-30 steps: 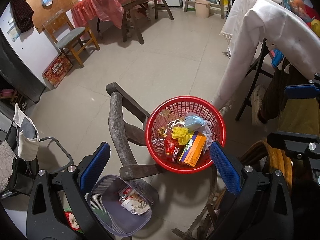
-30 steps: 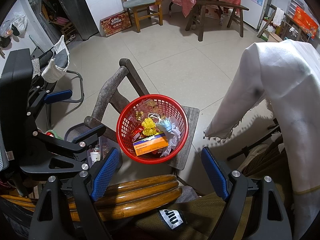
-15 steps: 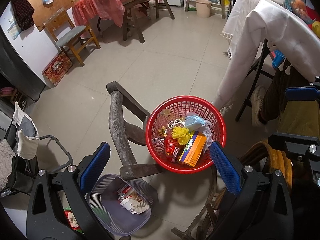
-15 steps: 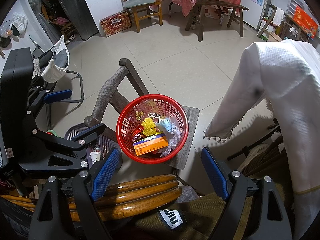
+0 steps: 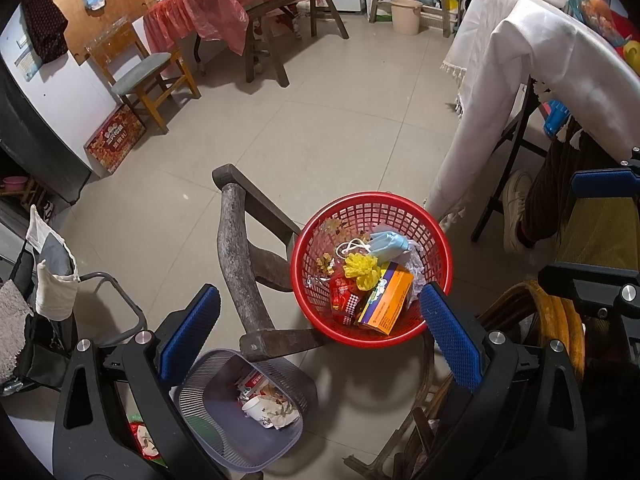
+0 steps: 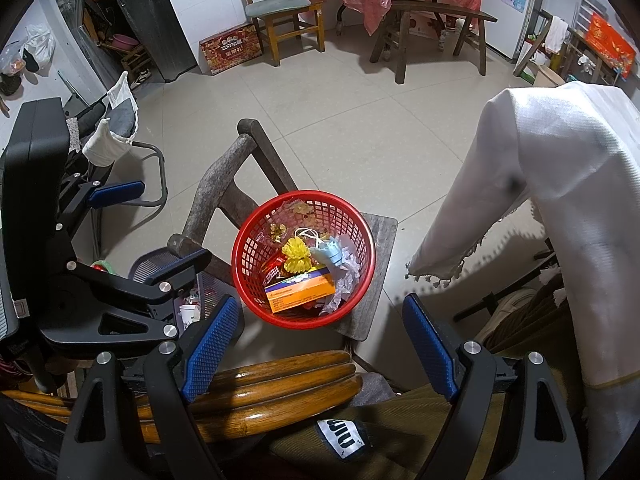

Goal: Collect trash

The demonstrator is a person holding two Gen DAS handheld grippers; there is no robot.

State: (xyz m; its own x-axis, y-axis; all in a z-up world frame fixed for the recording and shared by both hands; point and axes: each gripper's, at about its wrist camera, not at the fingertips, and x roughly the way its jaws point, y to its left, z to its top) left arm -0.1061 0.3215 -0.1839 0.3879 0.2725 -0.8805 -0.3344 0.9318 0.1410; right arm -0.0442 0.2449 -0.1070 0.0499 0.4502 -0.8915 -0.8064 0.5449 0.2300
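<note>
A red plastic basket (image 5: 438, 236) (image 6: 248, 276) stands on the seat of a dark wooden chair (image 5: 236, 248) (image 6: 380, 264). It holds trash: an orange box (image 5: 386, 300) (image 6: 300, 293), a yellow crumpled piece (image 5: 362, 268) (image 6: 296, 256), a blue face mask (image 5: 390, 243) (image 6: 330, 252), red wrappers and dry leaves. A grey mesh waste bin (image 5: 224, 440) (image 6: 152, 264) with a paper cup (image 5: 256, 407) stands on the floor left of the chair. My left gripper (image 5: 320, 332) is open and empty, above and short of the basket. My right gripper (image 6: 320, 336) is open and empty, also short of the basket.
A white cloth (image 5: 532, 80) (image 6: 560, 200) hangs over furniture at the right. A bamboo chair back (image 6: 248, 392) lies right under my right gripper. A person's leg and shoe (image 5: 516, 208) are at the right. A red-covered table, bench and chair stand far back.
Both grippers stay nearly still and open. The left wrist view has shifted very slightly; the basket and bin have not moved.
</note>
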